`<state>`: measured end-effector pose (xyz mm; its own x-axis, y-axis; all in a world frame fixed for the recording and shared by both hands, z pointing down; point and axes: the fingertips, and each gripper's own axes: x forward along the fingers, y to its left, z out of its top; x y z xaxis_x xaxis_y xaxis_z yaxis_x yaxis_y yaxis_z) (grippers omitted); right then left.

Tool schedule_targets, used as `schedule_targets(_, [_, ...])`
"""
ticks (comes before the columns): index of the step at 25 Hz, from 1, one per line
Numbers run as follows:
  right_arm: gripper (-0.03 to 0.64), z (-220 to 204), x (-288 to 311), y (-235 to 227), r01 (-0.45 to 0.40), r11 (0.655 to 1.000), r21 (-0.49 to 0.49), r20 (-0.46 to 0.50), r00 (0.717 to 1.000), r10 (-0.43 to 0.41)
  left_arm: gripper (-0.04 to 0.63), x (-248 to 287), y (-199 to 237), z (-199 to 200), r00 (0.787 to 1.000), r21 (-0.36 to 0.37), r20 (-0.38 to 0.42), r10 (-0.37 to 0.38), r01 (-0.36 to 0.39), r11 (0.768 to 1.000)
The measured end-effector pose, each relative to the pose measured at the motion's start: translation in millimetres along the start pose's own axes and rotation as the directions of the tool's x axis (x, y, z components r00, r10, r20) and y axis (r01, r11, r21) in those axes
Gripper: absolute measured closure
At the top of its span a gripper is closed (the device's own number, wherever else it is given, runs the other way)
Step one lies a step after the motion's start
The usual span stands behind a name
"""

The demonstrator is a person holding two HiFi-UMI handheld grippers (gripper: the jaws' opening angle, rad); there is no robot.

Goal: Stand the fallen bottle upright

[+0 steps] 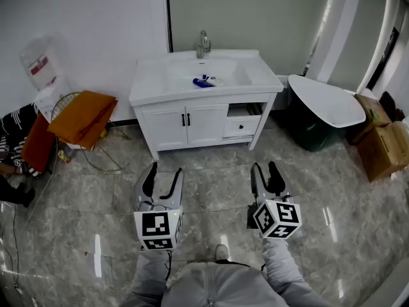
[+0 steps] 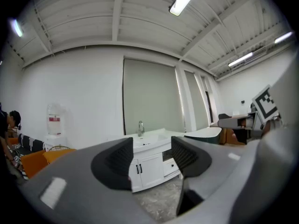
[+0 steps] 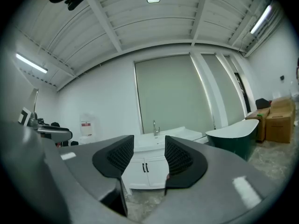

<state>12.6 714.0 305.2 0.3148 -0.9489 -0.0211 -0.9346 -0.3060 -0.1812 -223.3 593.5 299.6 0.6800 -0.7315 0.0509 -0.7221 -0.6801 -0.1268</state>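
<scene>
A small blue bottle (image 1: 203,82) lies on its side in the basin of the white vanity (image 1: 192,123) against the far wall. A faucet (image 1: 202,43) stands behind the basin. My left gripper (image 1: 165,169) is held level over the marble floor, well short of the vanity, its jaws apart with nothing between them. My right gripper (image 1: 264,167) is beside it, jaws slightly narrower and also empty. In the left gripper view the vanity (image 2: 149,164) shows through the gap of the left gripper (image 2: 152,157). The right gripper (image 3: 149,155) frames the vanity (image 3: 147,167) likewise.
An orange cloth (image 1: 83,117) is draped over a wire rack left of the vanity, with a water dispenser (image 1: 41,69) behind it. A dark green bathtub (image 1: 323,110) and cardboard boxes (image 1: 383,146) are at the right. A person (image 1: 13,171) sits at the left edge.
</scene>
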Motion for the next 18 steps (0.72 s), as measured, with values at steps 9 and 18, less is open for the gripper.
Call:
schedule_targets(9, [0.410,1.8,24.0,-38.6,-0.024,0.998,0.051,0.010,1.000,0.024,0.291,41.5,-14.5,-5.1,0.999,0.001,-0.029,0.021,-0.021,1.000])
schedule_targets(18, [0.410,4.5,66.7,-81.1,-0.038,0.997,0.062,-0.006,0.999,0.039,0.291,95.3,-36.2,3.5,0.999,0.034,-0.044,0.030,-0.028,0.999])
